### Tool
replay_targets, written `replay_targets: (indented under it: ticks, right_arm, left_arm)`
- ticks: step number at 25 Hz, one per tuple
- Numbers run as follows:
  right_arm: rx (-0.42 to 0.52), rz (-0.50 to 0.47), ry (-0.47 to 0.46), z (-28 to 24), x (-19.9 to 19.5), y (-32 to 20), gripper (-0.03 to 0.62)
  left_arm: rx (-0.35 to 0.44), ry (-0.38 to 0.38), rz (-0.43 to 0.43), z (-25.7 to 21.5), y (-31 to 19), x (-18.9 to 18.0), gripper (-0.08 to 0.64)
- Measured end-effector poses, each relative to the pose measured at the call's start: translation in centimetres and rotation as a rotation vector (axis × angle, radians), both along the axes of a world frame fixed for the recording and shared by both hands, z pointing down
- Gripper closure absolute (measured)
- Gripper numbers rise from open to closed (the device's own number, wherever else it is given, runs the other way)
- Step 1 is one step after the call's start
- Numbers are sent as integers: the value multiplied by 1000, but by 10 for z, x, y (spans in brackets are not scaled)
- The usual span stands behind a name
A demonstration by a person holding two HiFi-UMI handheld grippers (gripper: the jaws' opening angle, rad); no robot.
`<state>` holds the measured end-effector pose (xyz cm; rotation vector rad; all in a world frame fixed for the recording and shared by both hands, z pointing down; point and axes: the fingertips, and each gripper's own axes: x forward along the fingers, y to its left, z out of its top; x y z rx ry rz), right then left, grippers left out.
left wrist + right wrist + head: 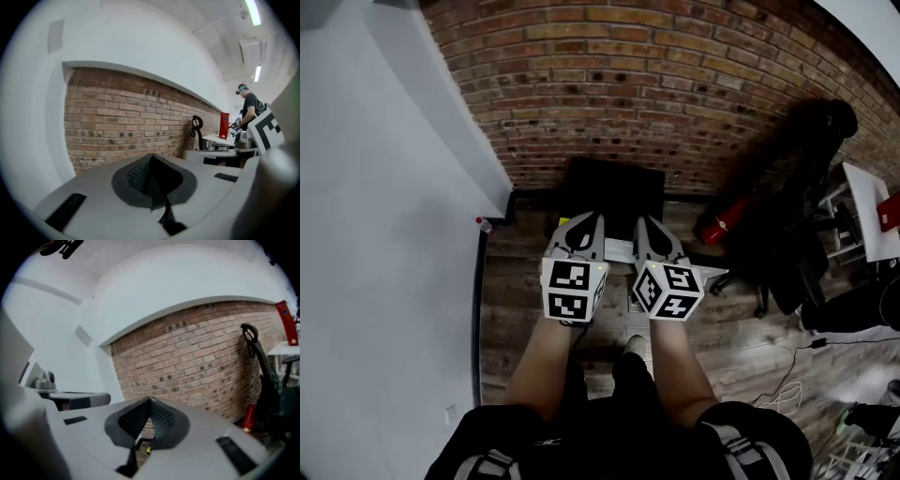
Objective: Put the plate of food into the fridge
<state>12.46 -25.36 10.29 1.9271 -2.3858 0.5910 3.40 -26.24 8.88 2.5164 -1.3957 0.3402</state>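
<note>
While the 2 are pointing side by side toward 12 o'clock at the brick wall [628, 84], the left claw [584, 225] and right claw [649, 228] are sitting pinched closed, empty. No plate or fridge is showing, so neither claw is looking nearer.

Office with brick wall [656, 84], desk [867, 211], chair [802, 234].

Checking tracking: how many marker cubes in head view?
2. One cube on the left gripper, the other cube on the right gripper, side by side. None appears hidden.
</note>
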Motion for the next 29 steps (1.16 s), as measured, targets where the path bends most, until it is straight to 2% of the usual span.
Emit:
replay_targets:
  ticks: [4,7,10,14,19,29]
  right_arm:
    - [152,34,63,-111,8,3,578]
    - [211,39,73,-152,14,23,578]
    - [225,38,64,-167,14,35,578]
    - [232,14,78,-188,17,42,578]
    - [214,-23,61,-185,20,45,578]
    - [292,-26,116,-197,-36,58,578]
  left_arm:
    - [84,50,13,-93,3,6,563]
    - [137,46,18,-130,22,15,563]
    - [174,4,13,-145,37,19,563]
    - [222,14,-3,-174,50,26,563]
    - [223,17,-19,-181,55,32,563]
    - [292,66,-6,-189,64,-17,563]
